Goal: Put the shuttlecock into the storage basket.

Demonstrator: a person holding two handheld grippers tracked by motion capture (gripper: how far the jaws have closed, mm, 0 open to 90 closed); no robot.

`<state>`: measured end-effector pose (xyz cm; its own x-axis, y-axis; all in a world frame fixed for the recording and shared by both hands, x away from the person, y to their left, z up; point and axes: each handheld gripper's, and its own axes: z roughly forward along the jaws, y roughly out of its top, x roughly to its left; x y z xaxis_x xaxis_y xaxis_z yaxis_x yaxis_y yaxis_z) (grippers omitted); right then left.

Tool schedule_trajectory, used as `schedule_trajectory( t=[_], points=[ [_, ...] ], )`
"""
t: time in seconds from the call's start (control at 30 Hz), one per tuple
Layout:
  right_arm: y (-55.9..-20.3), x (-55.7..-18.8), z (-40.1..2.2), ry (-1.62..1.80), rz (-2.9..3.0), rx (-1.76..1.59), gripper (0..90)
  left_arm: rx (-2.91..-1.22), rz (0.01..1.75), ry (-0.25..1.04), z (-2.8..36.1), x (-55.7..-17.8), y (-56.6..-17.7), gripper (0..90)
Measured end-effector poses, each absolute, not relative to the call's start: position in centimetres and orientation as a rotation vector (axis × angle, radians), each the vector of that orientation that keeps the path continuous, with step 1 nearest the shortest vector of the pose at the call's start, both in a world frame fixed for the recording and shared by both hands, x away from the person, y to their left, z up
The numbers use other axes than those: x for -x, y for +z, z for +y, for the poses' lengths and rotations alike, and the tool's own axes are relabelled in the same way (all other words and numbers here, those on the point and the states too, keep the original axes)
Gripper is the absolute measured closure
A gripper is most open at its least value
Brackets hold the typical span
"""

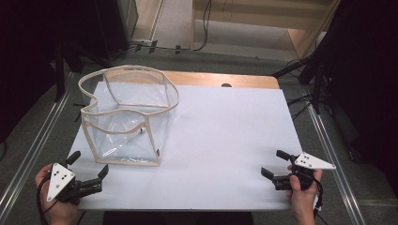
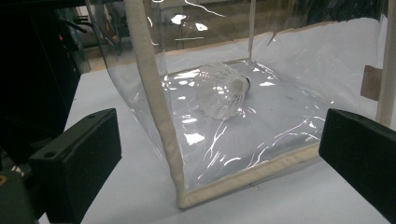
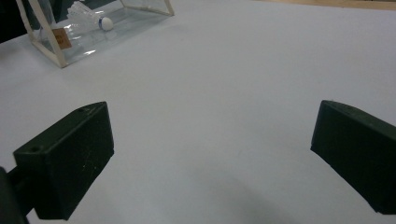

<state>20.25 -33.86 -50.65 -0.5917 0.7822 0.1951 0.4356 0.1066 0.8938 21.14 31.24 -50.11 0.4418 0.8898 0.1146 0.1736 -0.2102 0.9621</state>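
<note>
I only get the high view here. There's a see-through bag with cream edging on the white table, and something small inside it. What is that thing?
Observer: In the left gripper view it is a white shuttlecock, lying on its side on the floor of the clear bag.
Operator: Which way does it point?
Observer: The right gripper view shows its rounded cork tip at the right of the feathers, towards the bag's open middle.
Operator: Is either tool touching the bag?
Observer: No. The left gripper faces the bag's near corner with jaws wide apart, and white table shows between them and the bag. The right gripper is open too, well away from it over bare table.
</note>
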Motion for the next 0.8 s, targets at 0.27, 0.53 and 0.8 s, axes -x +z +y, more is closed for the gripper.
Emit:
schedule_trajectory(
  t=[0.27,0.53,0.8],
  points=[
    [-50.9,-19.5,-34.7,1.455,2.041,-1.205,0.0,-1.669,0.933,0.874,31.3,-21.1,-50.1,0.0],
    [-51.1,-19.1,-36.0,1.462,1.996,-1.237,0.0,-1.67,0.932,0.873,31.3,-21.1,-50.1,0.0],
    [-51.3,-19.2,-36.3,1.451,1.984,-1.249,0.0,-1.671,0.936,0.874,31.3,-21.2,-50.1,0.0]
  ],
)
